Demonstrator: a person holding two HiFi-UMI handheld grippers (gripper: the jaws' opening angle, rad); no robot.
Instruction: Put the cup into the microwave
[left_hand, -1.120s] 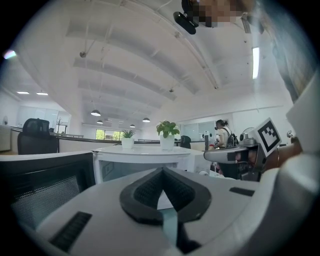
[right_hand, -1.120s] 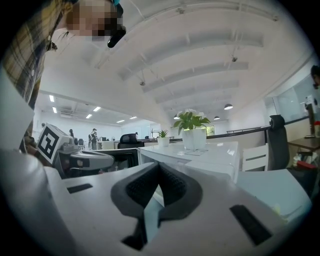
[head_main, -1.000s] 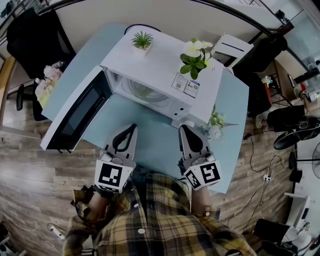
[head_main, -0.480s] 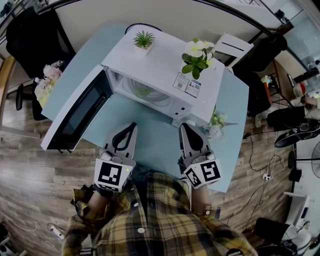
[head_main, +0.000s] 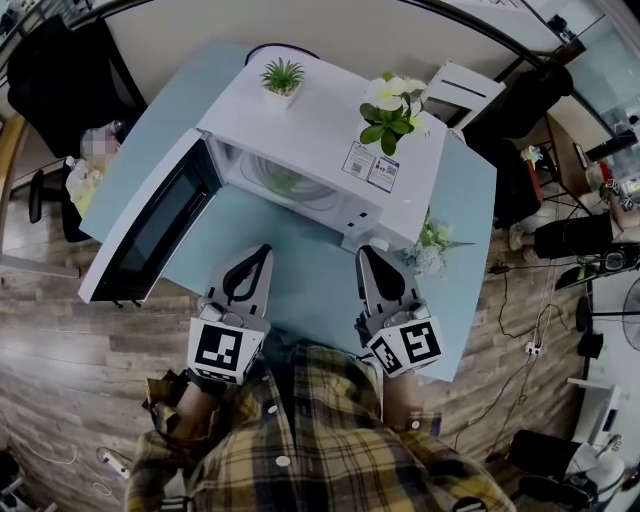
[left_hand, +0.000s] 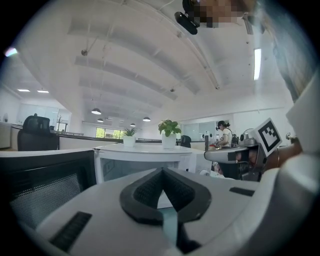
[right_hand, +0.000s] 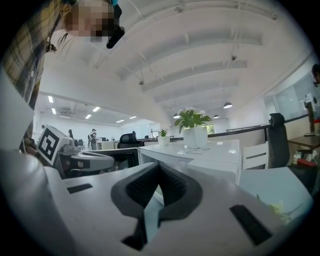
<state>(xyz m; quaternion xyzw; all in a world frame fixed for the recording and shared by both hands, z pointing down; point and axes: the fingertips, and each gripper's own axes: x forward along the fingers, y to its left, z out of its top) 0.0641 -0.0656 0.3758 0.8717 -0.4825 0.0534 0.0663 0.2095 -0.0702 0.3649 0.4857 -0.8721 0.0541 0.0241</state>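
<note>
Cup: not found on the table (head_main: 300, 265) in any view. A pale round shape (head_main: 284, 181) lies inside the microwave (head_main: 320, 120). It may be the cup or only the turntable; it is too small to tell.

Microwave: white, standing on the blue table. Its door (head_main: 150, 225) is swung wide to the left and the cavity faces the person.

Left gripper (head_main: 262, 250): jaws together and nothing between them, confirmed in its own view (left_hand: 161, 172). Right gripper (head_main: 366, 252): jaws likewise together and empty (right_hand: 159, 167). Both are held near the table's near edge, well apart from the cavity.

Step in hand (judgement): either the cup is already placed or it has yet to be fetched. If it is to be fetched, open the jaws wide before closing on the cup wall. Keep the cup upright, enter square to the opening, stay clear of the door edge, and set it down at mid-turntable.

Writing: a sticker (head_main: 370, 165) sits on the microwave top near the flowering plant (head_main: 388, 110), its print too small to read. Black-and-white square markers show on the gripper cubes (head_main: 220, 350). No brand is legible.
</note>
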